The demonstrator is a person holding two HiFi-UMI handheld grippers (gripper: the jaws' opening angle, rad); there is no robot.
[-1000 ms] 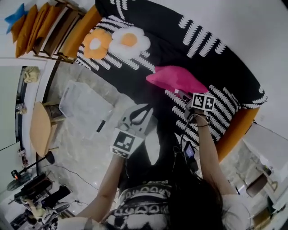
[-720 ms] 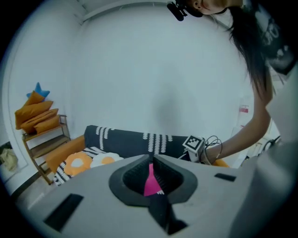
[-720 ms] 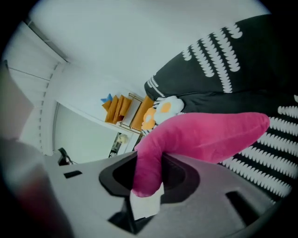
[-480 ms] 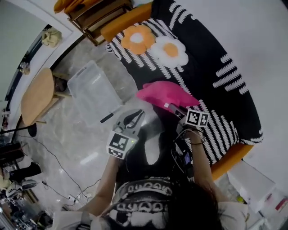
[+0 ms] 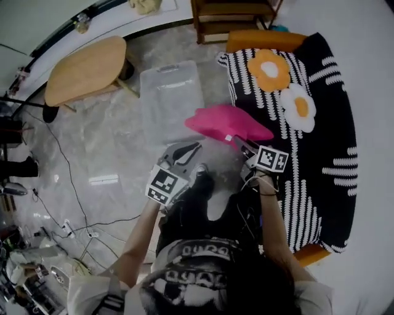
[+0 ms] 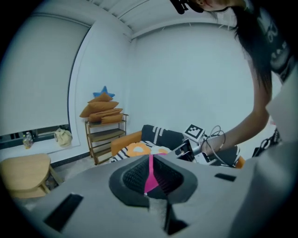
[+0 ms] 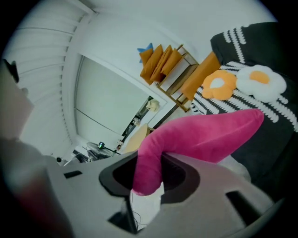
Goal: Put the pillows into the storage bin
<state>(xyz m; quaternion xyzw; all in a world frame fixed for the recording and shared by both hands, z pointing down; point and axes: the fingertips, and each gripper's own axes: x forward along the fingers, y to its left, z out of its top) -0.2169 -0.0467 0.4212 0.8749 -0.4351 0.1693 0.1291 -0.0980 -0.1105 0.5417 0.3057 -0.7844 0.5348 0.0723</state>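
The right gripper's [image 5: 237,140] jaws clench one end of the plump, soft pink pillow [image 5: 228,122], held above the marble floor [image 5: 117,154] just beside the clear plastic bin [image 5: 170,92]. The left gripper's [image 5: 188,149] jaws sit almost together.

1. The storage bin [image 5: 170,98] stands on the floor [image 5: 117,147], ahead of the person in the head view;
2. the table [image 5: 86,71] stands just left of the storage bin;
3. the sofa [image 5: 320,141] lies to its right, with one cushion [image 5: 269,69] on the end level with the storage bin and a second cushion [image 5: 300,106] just nearer the person;
4. the shelf rack [image 5: 234,15] stands beyond the storage bin, to its right;
5. the pillow [image 5: 228,122] hangs between the storage bin and the sofa, one end pinched in the right gripper [image 5: 239,141]; its other end overlaps the storage bin's near right corner;
6. the left gripper [image 5: 196,146] is just in front of the storage bin's near edge;
7. cables [image 5: 68,178] lie on the floor to its left, nearer the person.
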